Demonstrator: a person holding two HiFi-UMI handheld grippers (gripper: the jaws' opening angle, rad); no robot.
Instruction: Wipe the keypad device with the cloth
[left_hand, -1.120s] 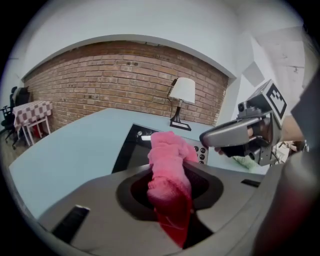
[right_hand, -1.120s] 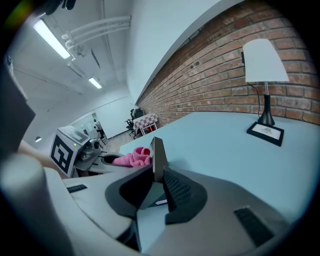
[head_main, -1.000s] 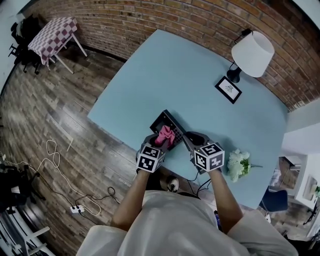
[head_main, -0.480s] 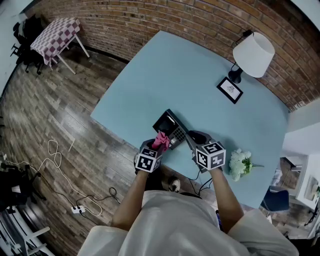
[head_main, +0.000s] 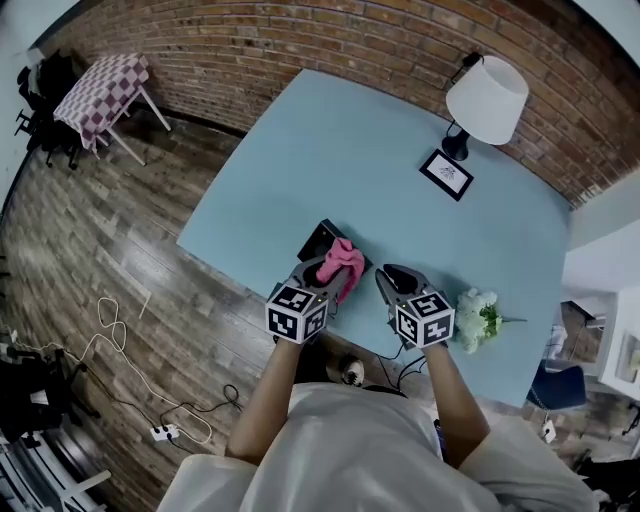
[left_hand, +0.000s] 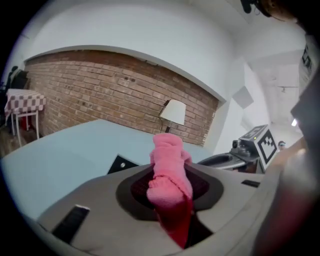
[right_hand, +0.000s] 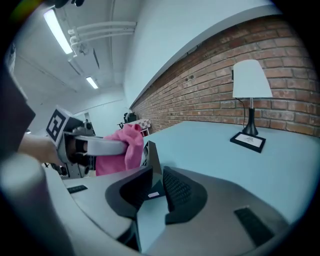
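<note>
1. The left tongs (head_main: 322, 272) are squeezed tight on a soft pink cloth (head_main: 343, 262). The cloth is bunched up and sticks out past the tips.
2. The flat black keypad device (head_main: 318, 238) lies on the light blue table (head_main: 330, 150). It sits in the lower middle of the head view, close to the table's near edge.
3. The cloth rests on the lower right part of the device, so only the upper left corner shows.
4. This is what the next wipe depends on:
   - The device is straight ahead of the left tongs and under their tips.
   - Its bare part lies up and to the left of the cloth.
   - Its long side seems to run from upper left to lower right, so the wipe should likely go along that line.
5. The right tongs (head_main: 392, 276) are just to the right of the device.
   - They are open only a thin crack and hold nothing.
   - In the right gripper view, the device's dark edge shows just ahead of that crack.
   - I cannot tell if they touch.
6. The left tongs are nearer and carry the cloth, so the wiping is their job. The right tongs could hold the device steady.
</note>
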